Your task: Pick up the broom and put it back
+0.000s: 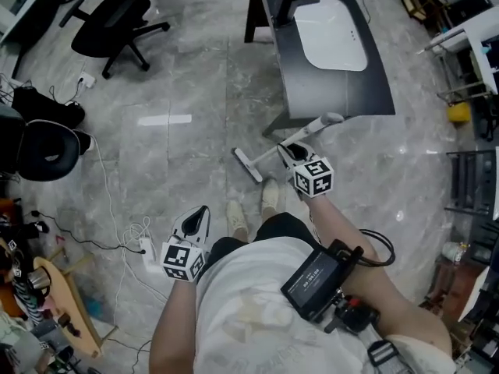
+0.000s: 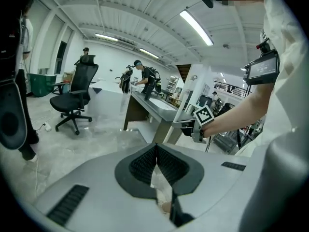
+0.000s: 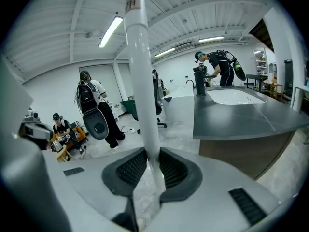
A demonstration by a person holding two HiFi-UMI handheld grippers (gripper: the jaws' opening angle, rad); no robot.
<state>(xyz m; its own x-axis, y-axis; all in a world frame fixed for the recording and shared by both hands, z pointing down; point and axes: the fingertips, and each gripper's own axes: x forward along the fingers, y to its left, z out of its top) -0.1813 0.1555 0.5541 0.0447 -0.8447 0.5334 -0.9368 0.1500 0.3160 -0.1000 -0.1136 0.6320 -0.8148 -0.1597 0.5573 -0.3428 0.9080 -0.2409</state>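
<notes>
Two grippers, only one working: the right gripper (image 1: 292, 156) is clamped on the white handle of the broom (image 1: 316, 125), with the pads squeezing the shaft from both sides. The right gripper view shows that grip best, the pole running straight up out of the jaws toward the ceiling lights. It misses the lower end. The head view shows it: the broom head (image 1: 246, 164) sits low over the grey stone floor (image 1: 179, 76), just ahead of the person's shoes (image 1: 269, 197). The handle slants up toward the corner of the dark counter (image 1: 366, 84). I can't tell whether the head touches the floor. The grip is part-way up the shaft, probably so one hand can carry a light broom. The left gripper (image 1: 201, 215) is closed on nothing at the person's left side, likely just spare; its own view shows the pads meeting with no object between them. Pick-up looks underway, and put-back is not yet done. No storage spot is identifiable.
</notes>
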